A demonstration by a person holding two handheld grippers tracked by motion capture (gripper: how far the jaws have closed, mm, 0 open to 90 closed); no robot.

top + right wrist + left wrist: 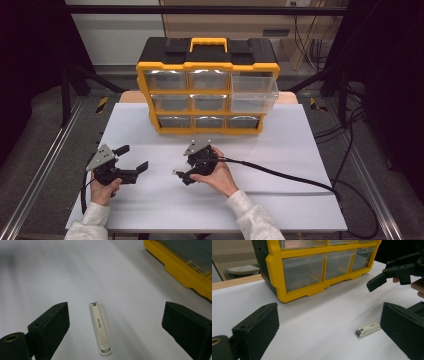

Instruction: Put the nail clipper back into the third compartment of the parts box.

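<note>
A slim white nail clipper point(100, 328) lies flat on the white table, between the wide-apart jaws of my right gripper point(116, 313), and neither pad touches it. From the high view the right gripper point(182, 174) hovers low over the clipper point(176, 173) at the table's middle. My left gripper point(133, 158) stands open and holds nothing at the front left. In the left gripper view the clipper point(368, 329) rests just inside the right-hand jaw of that gripper point(329, 313), with the right gripper point(387, 275) above it.
A yellow and black organizer point(207, 65) with clear drawers stands at the back of the table point(280, 200). Its upper right drawer point(252, 92) is pulled out. The right gripper's cable point(280, 175) trails across the table to the right edge.
</note>
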